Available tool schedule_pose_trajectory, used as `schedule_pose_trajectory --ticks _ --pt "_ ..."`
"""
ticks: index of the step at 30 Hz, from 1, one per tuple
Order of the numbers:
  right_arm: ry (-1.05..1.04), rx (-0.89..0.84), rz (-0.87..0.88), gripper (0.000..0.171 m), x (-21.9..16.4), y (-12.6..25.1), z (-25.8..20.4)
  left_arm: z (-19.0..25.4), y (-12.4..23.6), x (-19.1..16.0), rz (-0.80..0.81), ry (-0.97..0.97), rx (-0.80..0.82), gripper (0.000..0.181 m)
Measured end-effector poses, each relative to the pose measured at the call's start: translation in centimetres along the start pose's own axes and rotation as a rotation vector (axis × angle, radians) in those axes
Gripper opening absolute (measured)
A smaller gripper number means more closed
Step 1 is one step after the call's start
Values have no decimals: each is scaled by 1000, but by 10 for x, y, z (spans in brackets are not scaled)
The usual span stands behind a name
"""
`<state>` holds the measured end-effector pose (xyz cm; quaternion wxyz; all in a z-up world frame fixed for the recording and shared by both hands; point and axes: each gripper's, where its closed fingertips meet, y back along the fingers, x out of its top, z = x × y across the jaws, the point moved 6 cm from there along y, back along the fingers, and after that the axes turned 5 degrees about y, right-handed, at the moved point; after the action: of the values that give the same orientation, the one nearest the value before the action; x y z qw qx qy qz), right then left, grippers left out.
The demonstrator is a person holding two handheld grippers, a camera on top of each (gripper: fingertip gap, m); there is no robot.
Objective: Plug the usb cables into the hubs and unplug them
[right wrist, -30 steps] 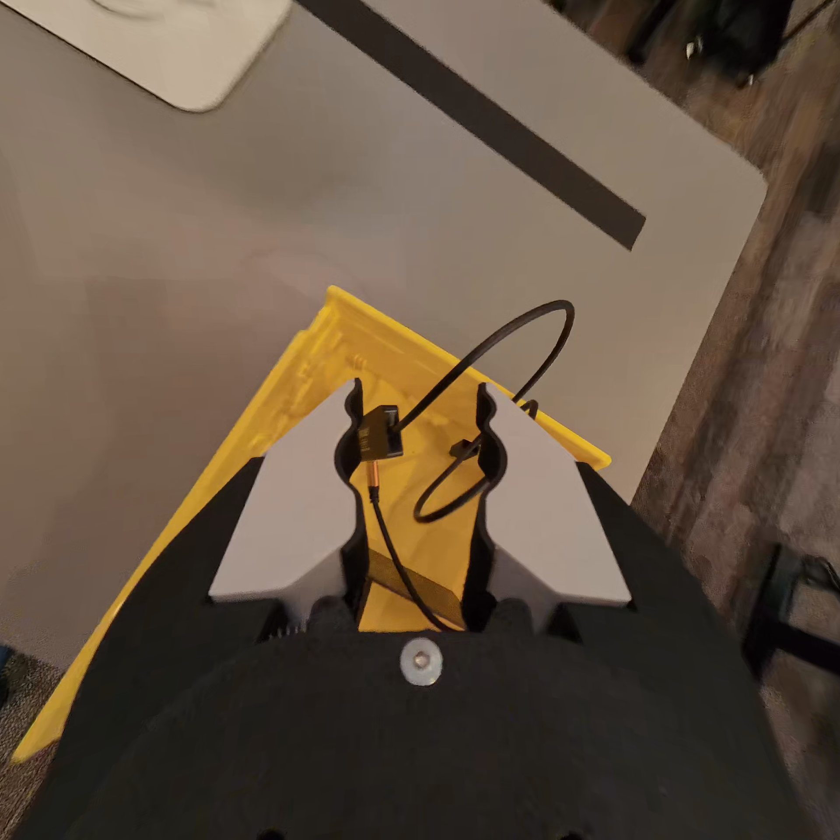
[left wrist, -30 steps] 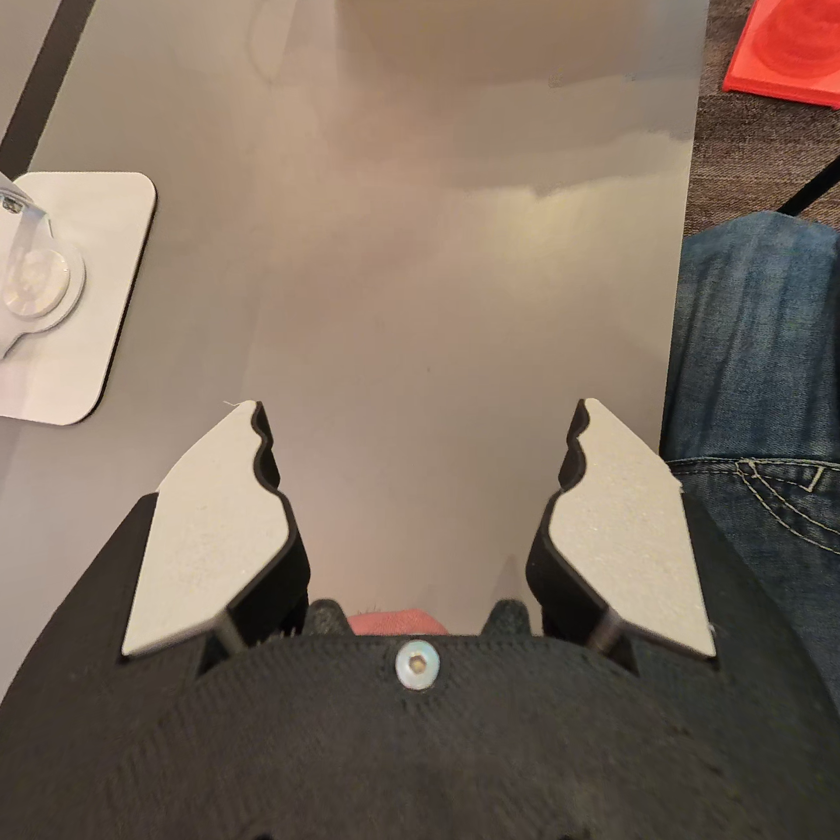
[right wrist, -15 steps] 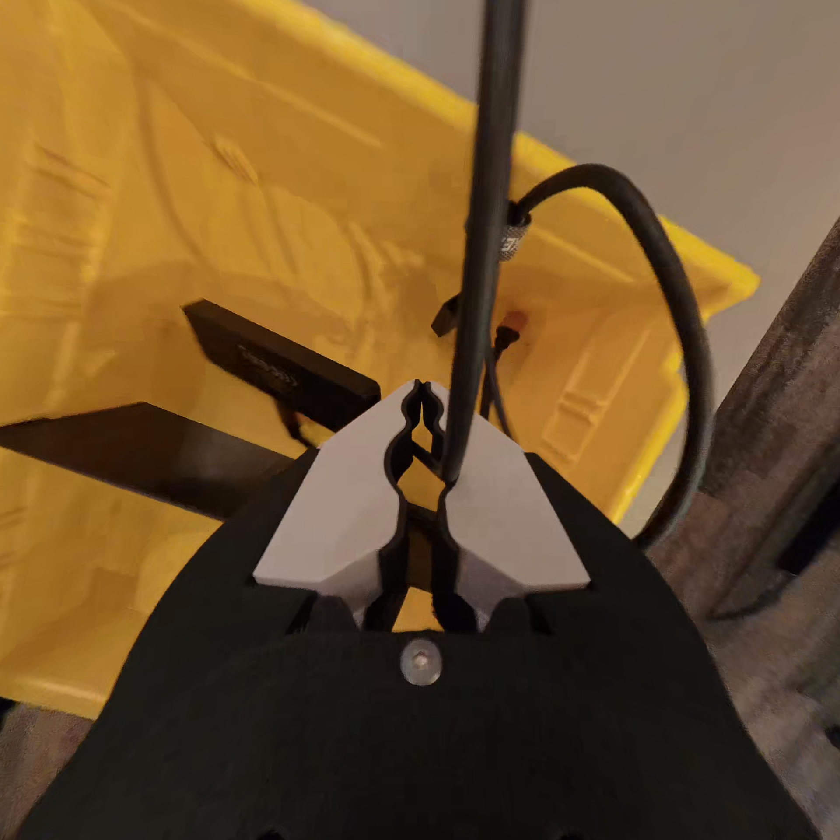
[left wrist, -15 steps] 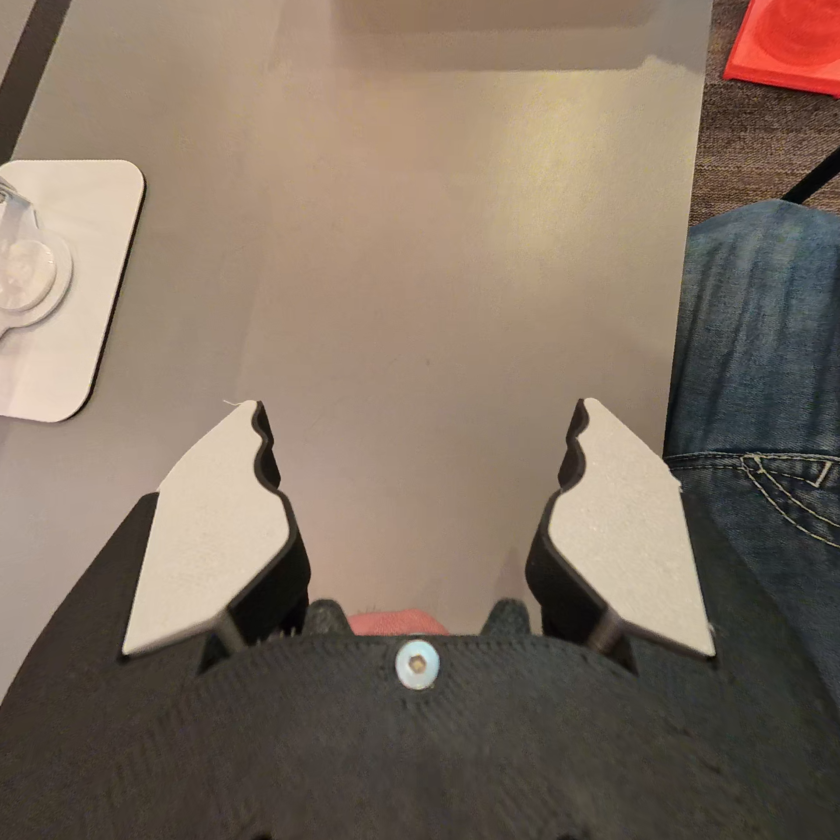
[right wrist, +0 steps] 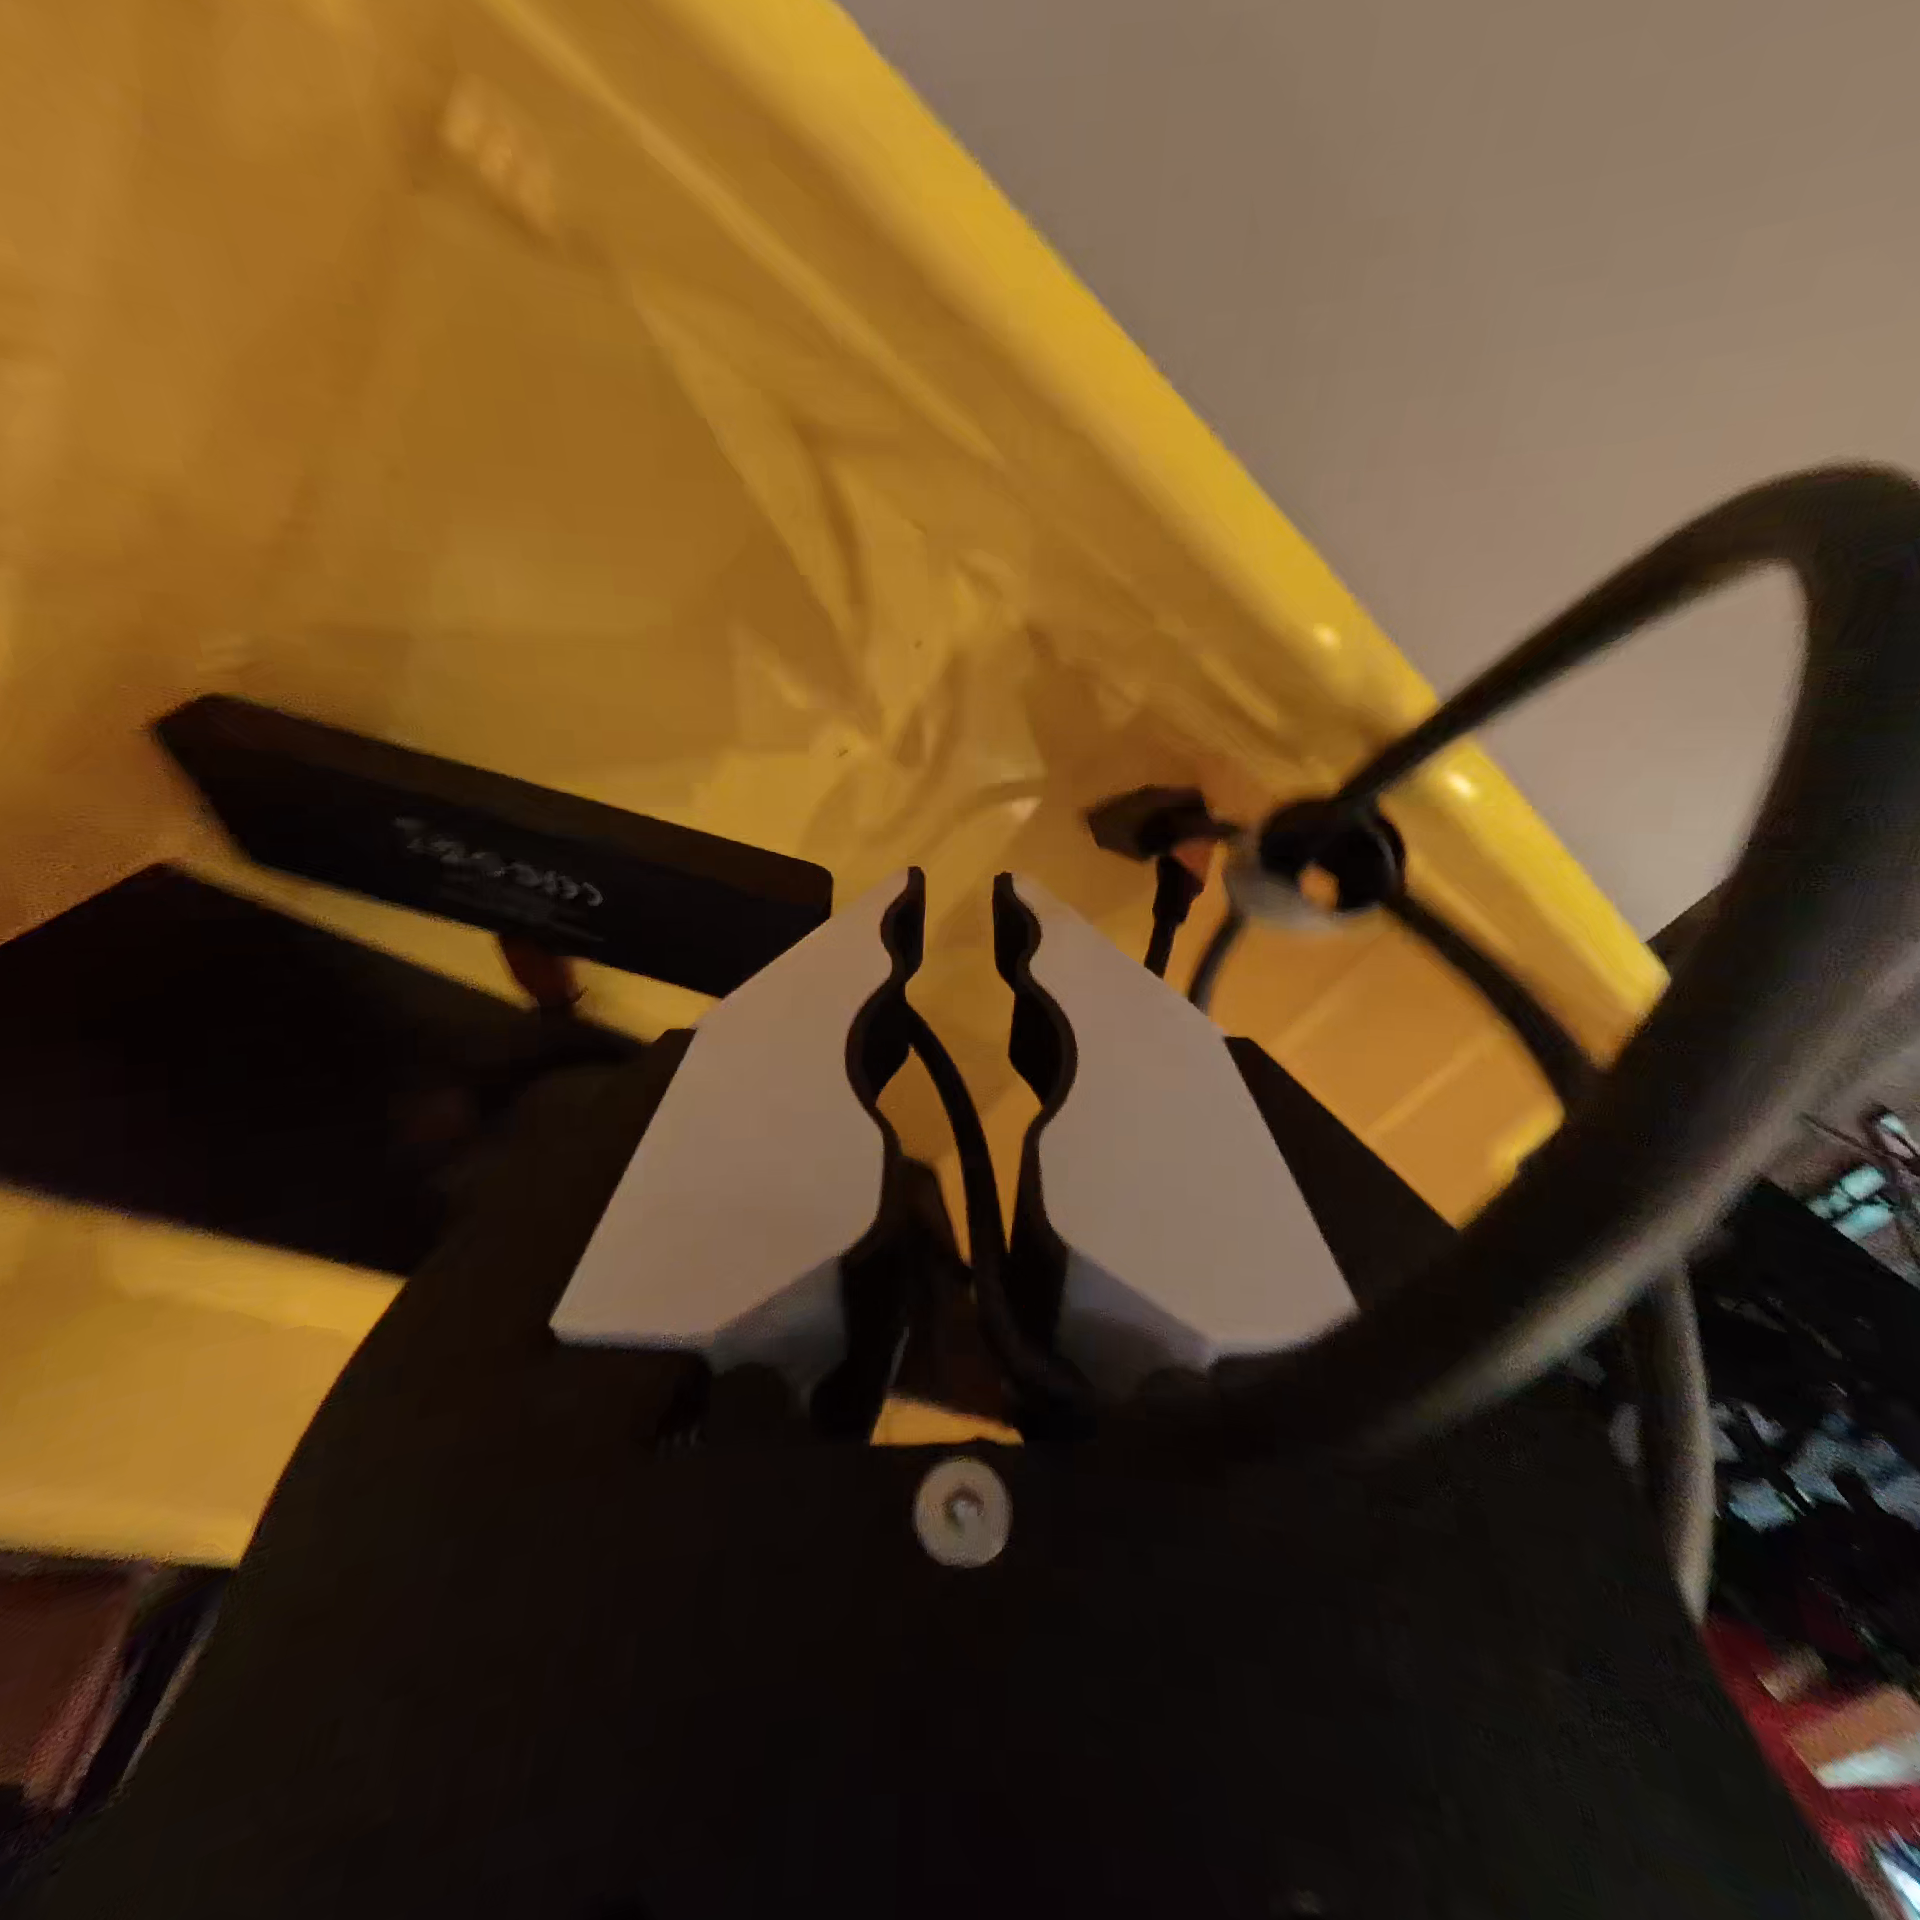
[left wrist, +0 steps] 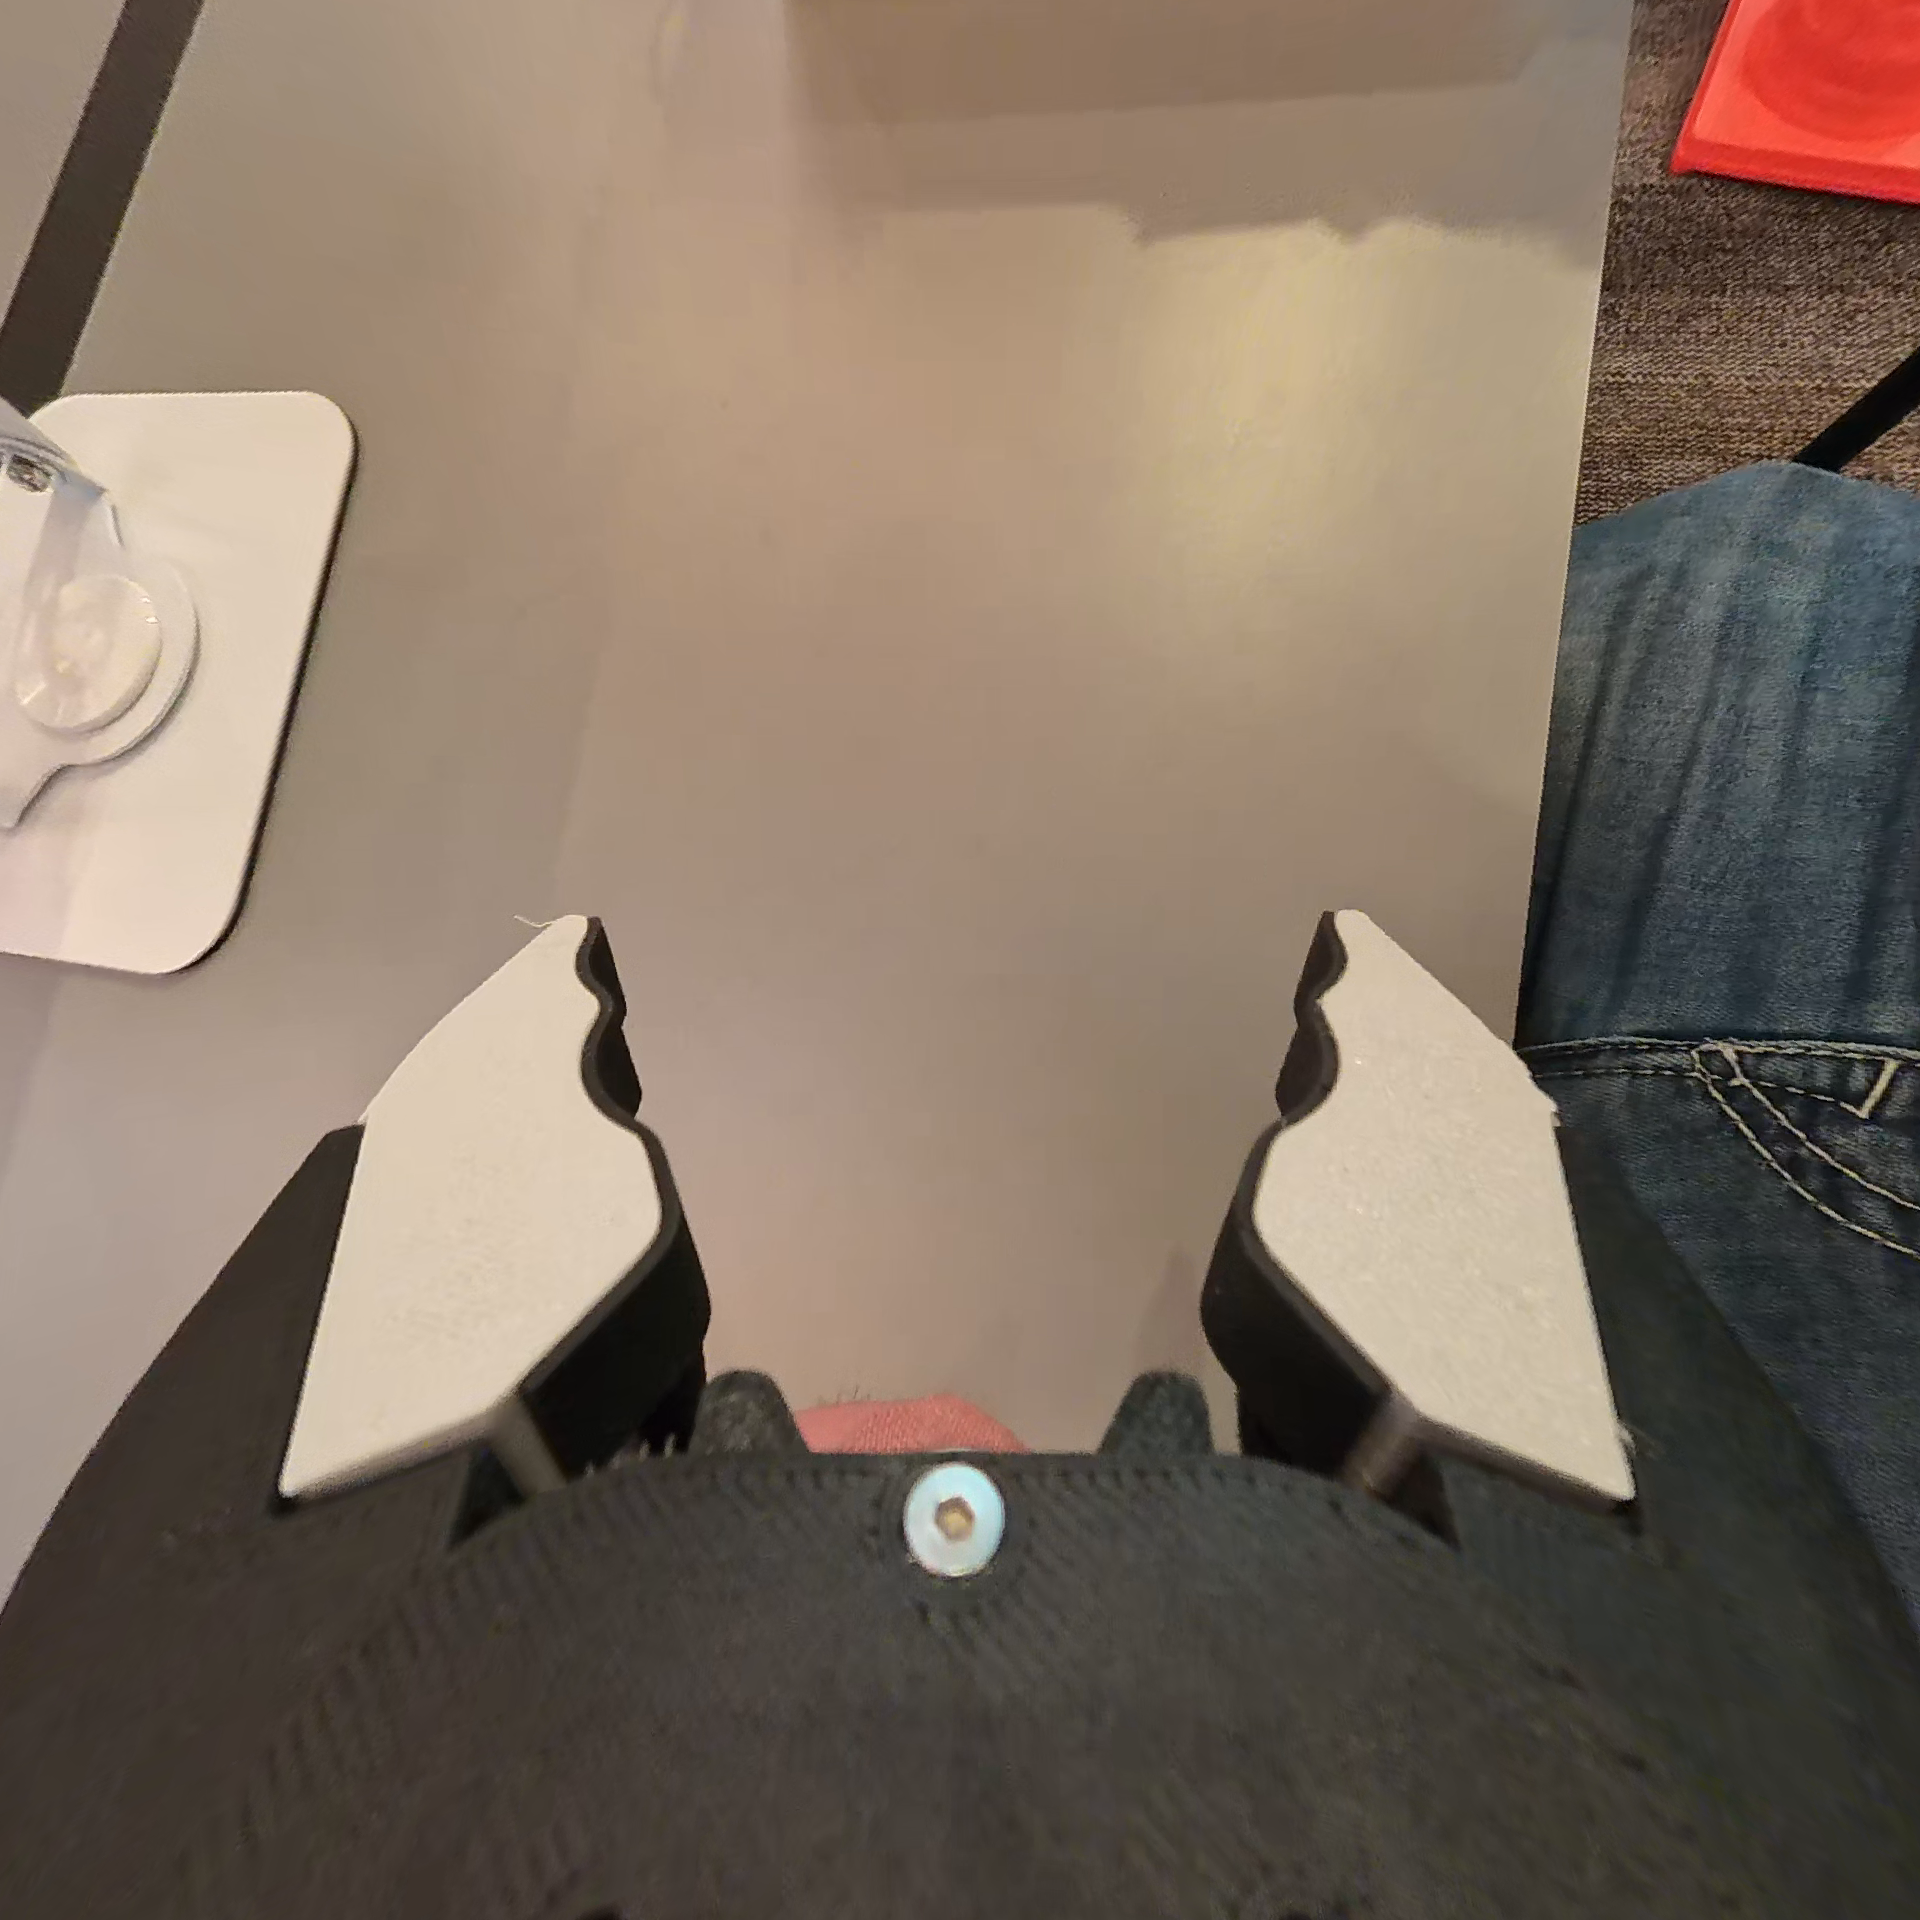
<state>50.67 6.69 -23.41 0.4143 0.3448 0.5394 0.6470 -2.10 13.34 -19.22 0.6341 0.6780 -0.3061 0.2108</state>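
Item 1, nearest: my right gripper [right wrist: 958, 894], lowered into the yellow bin [right wrist: 520, 436]. Jaws stand a narrow gap apart, not pressed together. A thin black cable [right wrist: 961, 1132] runs up through that gap; whether the pads truly pinch it or only flank it, I cannot tell. Risk: if the hold is loose, the cable slides out on the lift.

Item 2, right of the fingertips: small plug ends [right wrist: 1148, 821] and a cable tie or collar [right wrist: 1325, 857], blurred, lying against the bin's far wall. Risk: I may have the cord and not a plug body, so pulling would strain the joint at the plug.

Item 3, near right: a thick black cable loop [right wrist: 1714, 1039] arching over my gripper's housing. Risk: it snags on the gripper and drags the other contents along, or tips the bin.

Item 4, left in the bin: a flat black hub [right wrist: 488, 852] leaning on the yellow wall, a second dark slab [right wrist: 208, 1039] nearer. Risk: tethered cords pull the hub up with the cable.

Item 5: my left gripper [left wrist: 961, 935], spread wide, holding nothing, above the bare grey surface [left wrist: 935, 571]. Risk: nothing braces the bin or a hub.

Item 6, far left on the surface: a white pad with a clear fitting [left wrist: 135, 675]. Beside the surface edge at right, a denim-clad leg [left wrist: 1745, 831]. Far right, on the floor, a red tray [left wrist: 1829, 94]. No hazard judged.
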Motion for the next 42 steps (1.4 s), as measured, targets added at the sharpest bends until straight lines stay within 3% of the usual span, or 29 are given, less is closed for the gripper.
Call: schedule_pose_trajectory --ticks 1,3,10,14,17,20,28,33,35,37,42 --pt "-1 33 24 13 -2 11 -4 -1 1 0 4 3 1 120" --pt "-2 76 47 29 -9 34 -11 -3 3 0 5 5 6 120" --pt "10 80 168 45 -28 103 -26 -4 7 1 4 -1 20 120" --pt "-4 -19 281 45 -23 129 -27 -3 9 4 8 -6 25 120" --pt "-41 -221 449 30 -3 144 -8 -3 9 5 11 -9 25 120" --pt "-74 -340 402 0 5 115 16 -1 10 6 7 -18 29 120" --pt "-99 -236 153 0 -10 19 18 -4 15 5 13 -13 41 120" --pt "-122 -248 326 3 -15 68 4 -8 19 6 5 -19 79 120" --pt "-116 -244 394 21 -15 93 -8 -13 32 9 14 -24 121 120" --pt "-99 -297 457 33 -14 116 -20 -17 52 12 28 -8 143 120" --pt "-50 -293 666 34 -2 149 -71 -34 124 1 34 19 338 108"
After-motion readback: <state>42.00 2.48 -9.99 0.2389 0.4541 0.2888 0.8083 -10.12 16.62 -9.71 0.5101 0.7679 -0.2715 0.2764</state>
